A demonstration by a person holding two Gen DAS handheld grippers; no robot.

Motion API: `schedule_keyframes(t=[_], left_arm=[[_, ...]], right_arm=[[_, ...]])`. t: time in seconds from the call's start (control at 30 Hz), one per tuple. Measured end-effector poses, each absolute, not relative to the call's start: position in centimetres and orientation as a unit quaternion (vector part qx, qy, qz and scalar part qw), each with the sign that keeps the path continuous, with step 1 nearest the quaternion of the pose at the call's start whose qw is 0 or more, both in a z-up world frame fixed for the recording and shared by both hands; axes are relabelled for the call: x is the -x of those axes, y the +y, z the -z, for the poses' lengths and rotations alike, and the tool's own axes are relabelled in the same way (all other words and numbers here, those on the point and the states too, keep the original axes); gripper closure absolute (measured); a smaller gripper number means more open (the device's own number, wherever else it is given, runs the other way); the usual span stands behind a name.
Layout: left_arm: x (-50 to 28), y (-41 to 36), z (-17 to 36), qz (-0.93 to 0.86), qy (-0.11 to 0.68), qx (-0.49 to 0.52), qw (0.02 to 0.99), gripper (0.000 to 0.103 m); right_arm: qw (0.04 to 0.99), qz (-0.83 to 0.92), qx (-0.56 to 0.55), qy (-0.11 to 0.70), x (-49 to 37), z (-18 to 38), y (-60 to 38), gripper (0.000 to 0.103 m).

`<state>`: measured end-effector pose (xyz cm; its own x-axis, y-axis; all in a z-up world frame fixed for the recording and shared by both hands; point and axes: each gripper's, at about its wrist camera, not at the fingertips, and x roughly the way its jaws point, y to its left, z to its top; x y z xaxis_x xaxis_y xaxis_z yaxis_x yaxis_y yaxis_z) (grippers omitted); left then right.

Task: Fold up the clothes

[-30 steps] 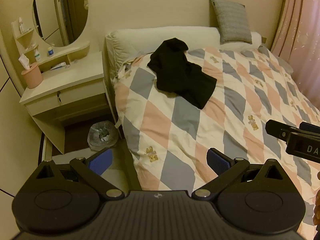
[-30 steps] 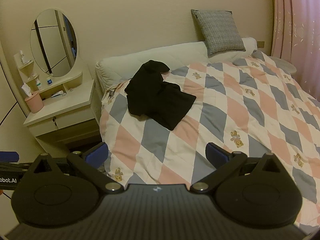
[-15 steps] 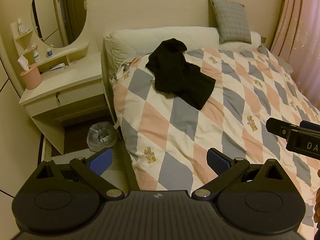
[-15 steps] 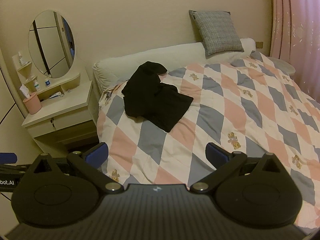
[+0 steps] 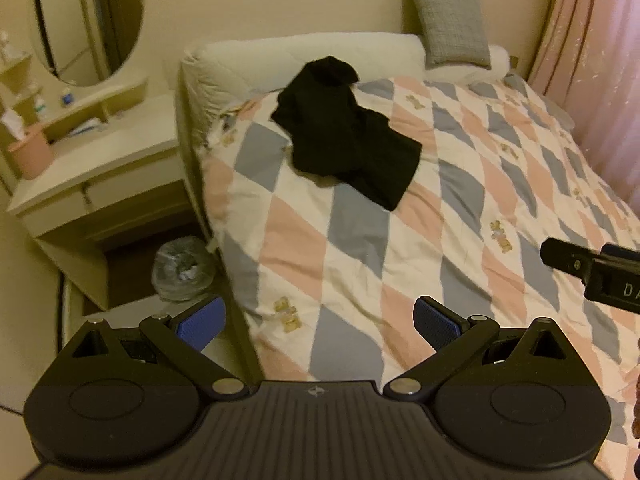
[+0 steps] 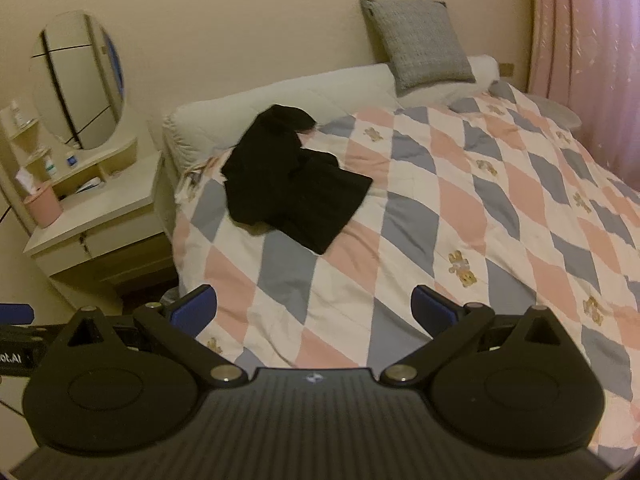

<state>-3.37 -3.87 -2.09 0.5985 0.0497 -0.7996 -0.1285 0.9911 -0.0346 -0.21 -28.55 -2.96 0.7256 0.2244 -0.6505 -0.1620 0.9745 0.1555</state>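
Note:
A crumpled black garment [image 5: 348,136] lies on the checked quilt of the bed [image 5: 460,216], near the headboard on the left side; it also shows in the right wrist view [image 6: 292,188]. My left gripper [image 5: 318,322] is open and empty, well short of the garment, over the bed's near left corner. My right gripper [image 6: 314,306] is open and empty, above the quilt's near part. The right gripper's body shows at the right edge of the left wrist view [image 5: 592,276].
A white vanity table [image 5: 92,176] with an oval mirror [image 5: 88,20] and a pink cup [image 5: 30,156] stands left of the bed. A bin with a bag [image 5: 182,268] sits on the floor beside it. A grey cushion [image 6: 418,46] leans on the wall; pink curtains [image 6: 588,60] hang at the right.
Both grippers have drifted slightly back and to the left, so the bed and garment sit a little farther off. The jaws stay open and empty.

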Motion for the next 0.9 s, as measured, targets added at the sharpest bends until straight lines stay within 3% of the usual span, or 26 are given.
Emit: schedule_keyframes(t=[0.17,0.6,0.9], left_arm=[[-2.4,-2.2,4.2,-0.018,0.450,0.037,0.892,0.000],[-24.3,2.1,15.3,0.056,0.433,-0.111,0.893,0.000],[-36.6,5.9,23.1,0.112,0.461,-0.023,0.880,0.007]], right_arm=[[0.923,-0.078,-0.069,0.371,-4.0,5.1,-28.9,0.001],[0.893,-0.070,-0.120,0.427,-21.2,16.8,-24.2,0.003],[0.902,-0.131,-0.003,0.412,-30.5,22.9,-18.9,0.023]])
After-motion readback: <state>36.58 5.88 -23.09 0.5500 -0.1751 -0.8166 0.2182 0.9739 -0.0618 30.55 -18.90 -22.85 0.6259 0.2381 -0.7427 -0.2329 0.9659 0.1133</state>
